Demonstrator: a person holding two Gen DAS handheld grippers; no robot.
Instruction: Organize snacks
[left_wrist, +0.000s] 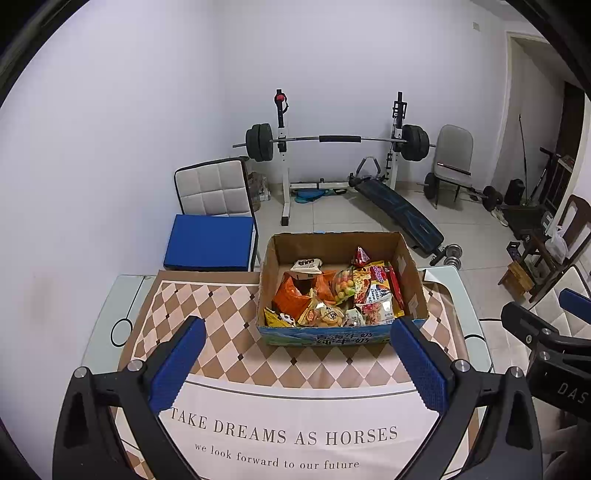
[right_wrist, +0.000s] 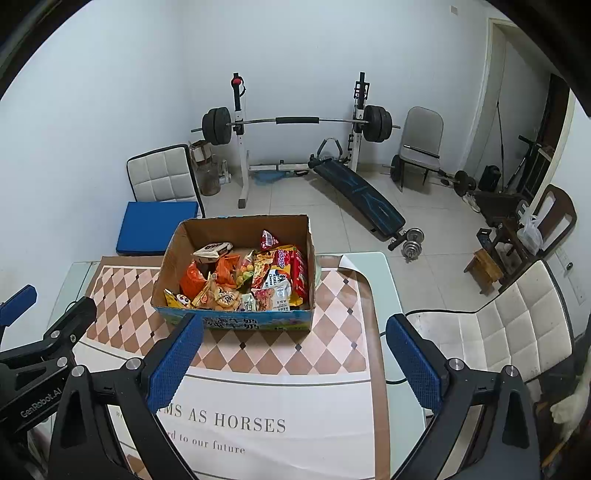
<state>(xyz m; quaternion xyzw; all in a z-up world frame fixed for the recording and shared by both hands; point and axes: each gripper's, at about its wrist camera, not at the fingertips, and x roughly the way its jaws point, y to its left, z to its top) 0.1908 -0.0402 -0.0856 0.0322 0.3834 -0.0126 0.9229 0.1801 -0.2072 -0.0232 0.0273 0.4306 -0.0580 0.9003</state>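
An open cardboard box stands on the far part of the table, filled with several snack packets: orange bags, a red-and-yellow noodle pack, small wrapped sweets. My left gripper is open with nothing between its blue pads, hovering just in front of the box's blue printed front wall. My right gripper is also open and empty, held to the right front of the box. Each gripper shows at the edge of the other's view.
The table carries a diamond-patterned cloth with printed words near me. A chair with a blue cushion stands behind the table's left side, a white padded chair at the right. A barbell rack and bench stand on the floor beyond.
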